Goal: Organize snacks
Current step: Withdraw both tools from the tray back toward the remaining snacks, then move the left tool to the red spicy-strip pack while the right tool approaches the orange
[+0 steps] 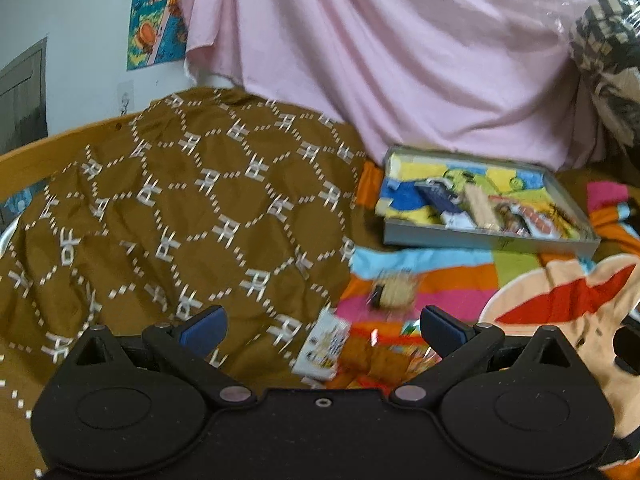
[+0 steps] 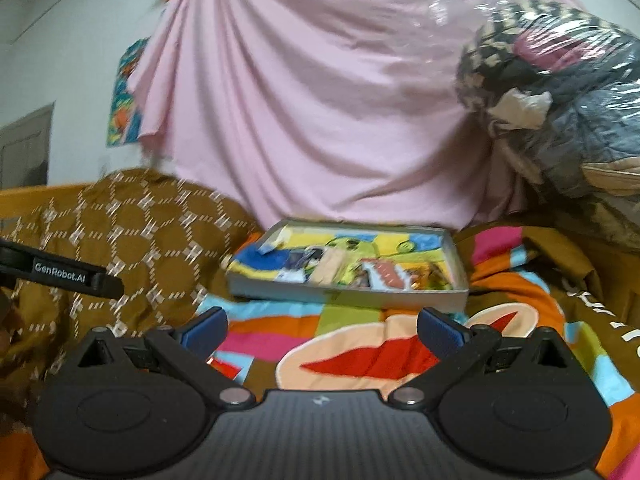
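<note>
grey tray (image 1: 480, 240) holding snack packets (image 1: 480, 208), loose snacks (image 1: 360, 352) on blanket

My left gripper (image 1: 322, 326) was matte black plastic with blue pads (image 1: 204, 330) on its fingers, silver rivets at the pivots and round raised discs on each side. My right gripper (image 2: 322, 330) matched it, with a ribbed centre plate.

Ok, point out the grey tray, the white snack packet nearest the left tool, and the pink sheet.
grey tray (image 1: 488, 243): left wrist view, front wall.
white snack packet (image 1: 322, 346): left wrist view, middle of its face.
pink sheet (image 2: 320, 120): right wrist view, middle folds.
</note>
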Tool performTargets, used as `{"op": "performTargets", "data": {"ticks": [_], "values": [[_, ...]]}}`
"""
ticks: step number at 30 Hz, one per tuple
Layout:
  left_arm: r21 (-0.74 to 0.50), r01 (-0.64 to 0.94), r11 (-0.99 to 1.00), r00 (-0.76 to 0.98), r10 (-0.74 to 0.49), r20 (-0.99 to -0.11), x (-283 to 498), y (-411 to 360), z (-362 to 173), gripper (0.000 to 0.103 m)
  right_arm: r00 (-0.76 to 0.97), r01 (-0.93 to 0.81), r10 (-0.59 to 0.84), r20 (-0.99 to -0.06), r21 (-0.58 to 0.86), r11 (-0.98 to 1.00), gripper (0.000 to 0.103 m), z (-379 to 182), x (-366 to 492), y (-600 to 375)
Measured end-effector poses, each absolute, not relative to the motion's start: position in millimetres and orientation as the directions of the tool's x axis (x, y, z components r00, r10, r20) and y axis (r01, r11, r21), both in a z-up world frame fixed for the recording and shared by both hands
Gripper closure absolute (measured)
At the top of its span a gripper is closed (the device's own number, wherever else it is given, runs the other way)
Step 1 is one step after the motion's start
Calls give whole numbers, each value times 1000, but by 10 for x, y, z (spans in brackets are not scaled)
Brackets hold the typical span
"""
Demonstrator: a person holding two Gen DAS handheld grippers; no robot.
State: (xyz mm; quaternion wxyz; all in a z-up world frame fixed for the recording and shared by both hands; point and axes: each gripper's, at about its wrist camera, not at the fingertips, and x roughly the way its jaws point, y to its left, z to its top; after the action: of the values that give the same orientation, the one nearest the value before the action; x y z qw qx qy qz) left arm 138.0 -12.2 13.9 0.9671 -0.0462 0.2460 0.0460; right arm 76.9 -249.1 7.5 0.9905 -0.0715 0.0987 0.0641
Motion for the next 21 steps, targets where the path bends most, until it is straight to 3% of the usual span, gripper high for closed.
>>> {"op": "performTargets", "data": {"ticks": [10, 21], "values": [[-24, -76, 997, 844, 52, -534, 1342, 18, -134, 1, 928, -229, 154, -339, -196, 953, 0, -165, 863, -2271], [-56, 45, 997, 811, -69, -581, 1413, 47, -320, 1, 889, -285, 146, -435, -274, 919, 0, -390, 989, -2079]]}}
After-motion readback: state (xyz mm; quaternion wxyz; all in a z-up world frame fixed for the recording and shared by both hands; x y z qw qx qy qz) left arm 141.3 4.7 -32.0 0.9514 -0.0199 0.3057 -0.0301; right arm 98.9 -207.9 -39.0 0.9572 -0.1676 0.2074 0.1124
